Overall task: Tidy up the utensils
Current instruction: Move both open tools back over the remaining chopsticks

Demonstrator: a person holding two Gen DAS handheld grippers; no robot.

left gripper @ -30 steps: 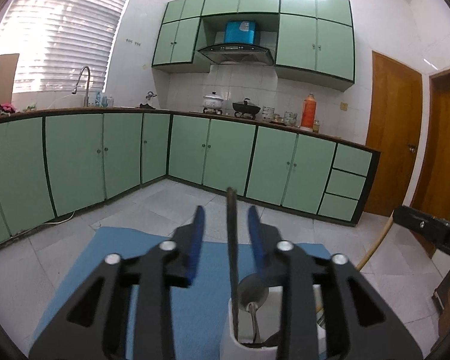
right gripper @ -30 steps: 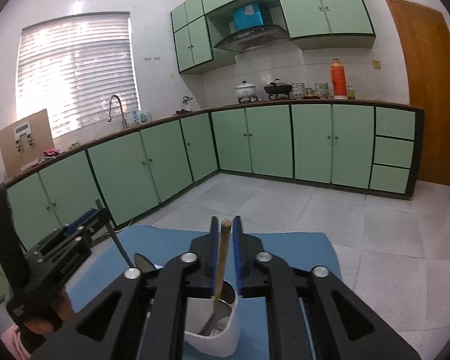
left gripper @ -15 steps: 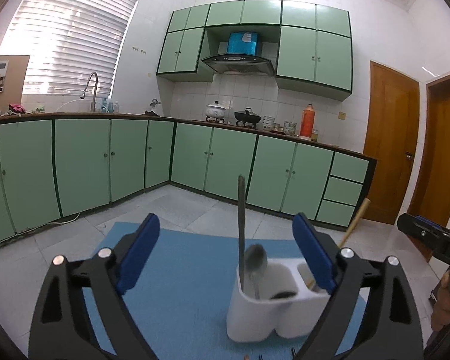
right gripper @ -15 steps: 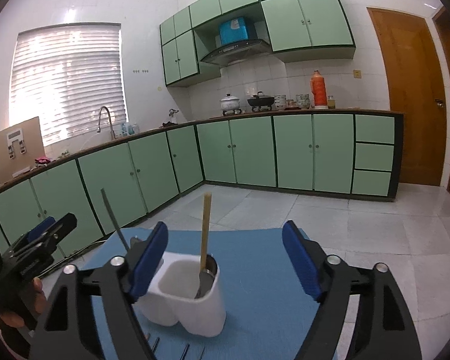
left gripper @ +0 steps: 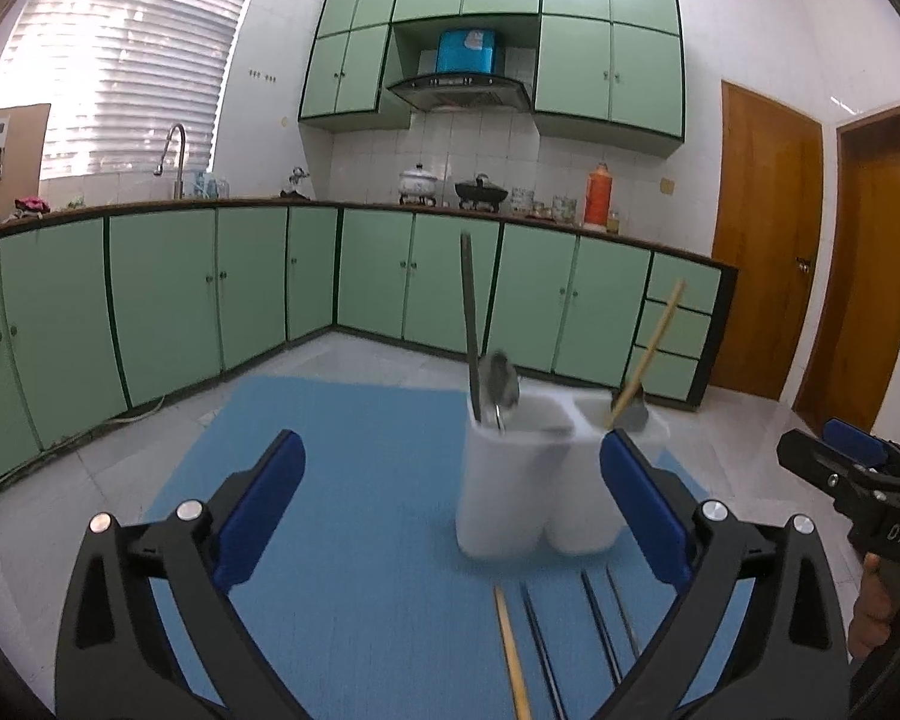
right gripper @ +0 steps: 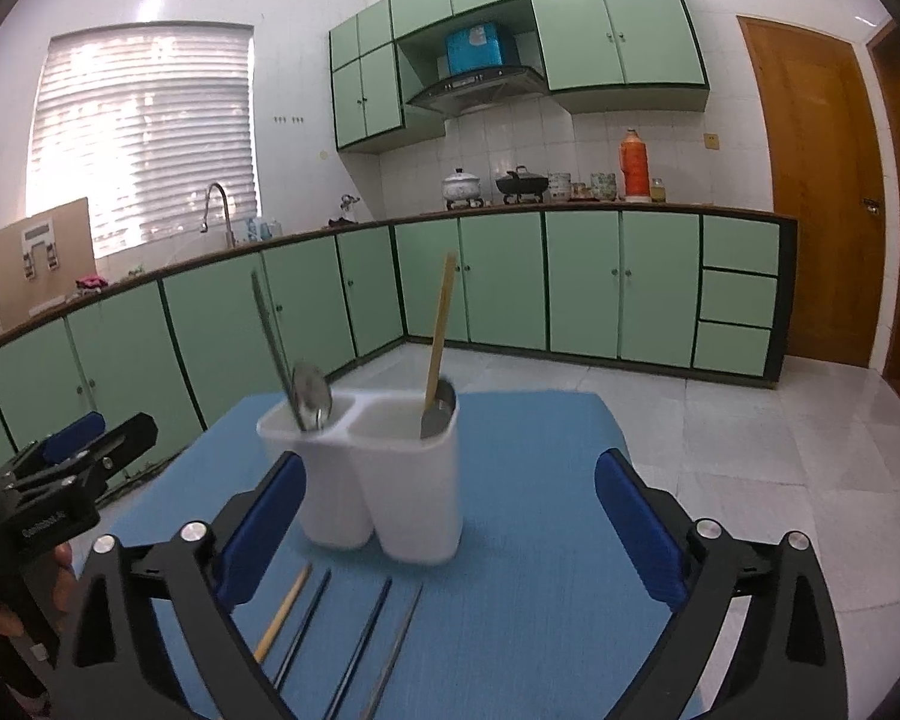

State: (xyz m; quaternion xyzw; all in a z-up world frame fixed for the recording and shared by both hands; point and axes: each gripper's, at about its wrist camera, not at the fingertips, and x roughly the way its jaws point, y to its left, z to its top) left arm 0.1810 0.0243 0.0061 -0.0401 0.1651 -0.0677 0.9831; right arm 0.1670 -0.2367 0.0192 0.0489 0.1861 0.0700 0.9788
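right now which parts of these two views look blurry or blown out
Left wrist view: the white holder and the spoon in it are motion-smeared; the window glares white. Right wrist view: the holder is softly blurred too, and the window is overexposed.

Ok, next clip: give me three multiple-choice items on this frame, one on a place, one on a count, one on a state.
1. Where does the wooden-handled utensil stand?
A. in the white holder
B. on the counter
C. on the floor tiles

2. How many utensils lie on the blue mat in front of the holder?
A. one
B. two
C. four

3. The right gripper is:
A. clamped on the holder
B. open, holding nothing
C. gripping a chopstick

A: it leans in a compartment. C: four parallel sticks. B: its jaws are opening, empty.
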